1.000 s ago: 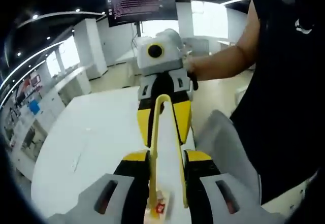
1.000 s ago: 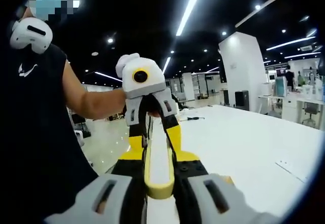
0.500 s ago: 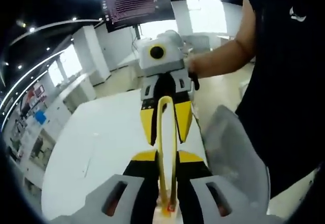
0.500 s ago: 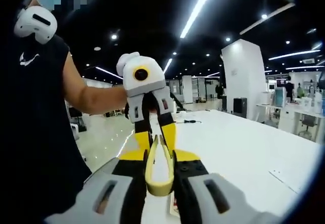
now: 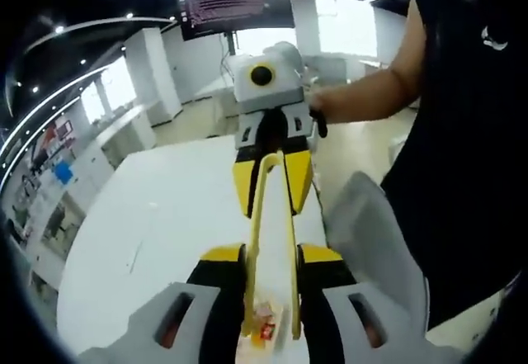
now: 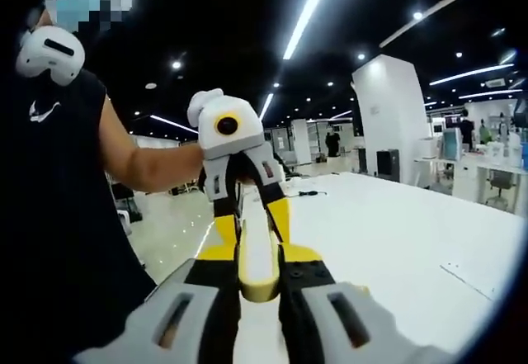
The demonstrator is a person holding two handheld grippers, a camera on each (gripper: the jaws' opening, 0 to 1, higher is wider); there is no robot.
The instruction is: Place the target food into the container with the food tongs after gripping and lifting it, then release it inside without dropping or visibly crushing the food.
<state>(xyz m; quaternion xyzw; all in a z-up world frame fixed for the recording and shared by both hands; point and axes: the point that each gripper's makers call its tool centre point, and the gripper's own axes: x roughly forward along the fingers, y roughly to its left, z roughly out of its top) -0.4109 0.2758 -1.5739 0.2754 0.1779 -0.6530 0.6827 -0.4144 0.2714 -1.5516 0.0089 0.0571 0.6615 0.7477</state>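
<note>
Yellow food tongs (image 5: 270,240) against white tabletop (image 5: 157,232); small red-and-pale item (image 5: 264,321) between the tong tips. Grey, black and yellow on left claw (image 5: 271,331) and right claw (image 6: 257,314) alike, white housing with yellow-ringed lens facing each. Black sleeveless shirt (image 6: 49,215) with white logo on person; grey chair (image 5: 375,240).

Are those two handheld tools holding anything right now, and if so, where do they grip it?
Yes, yellow food tongs. The left tool grips the two arms near the tips; the right tool grips the joined end.
</note>
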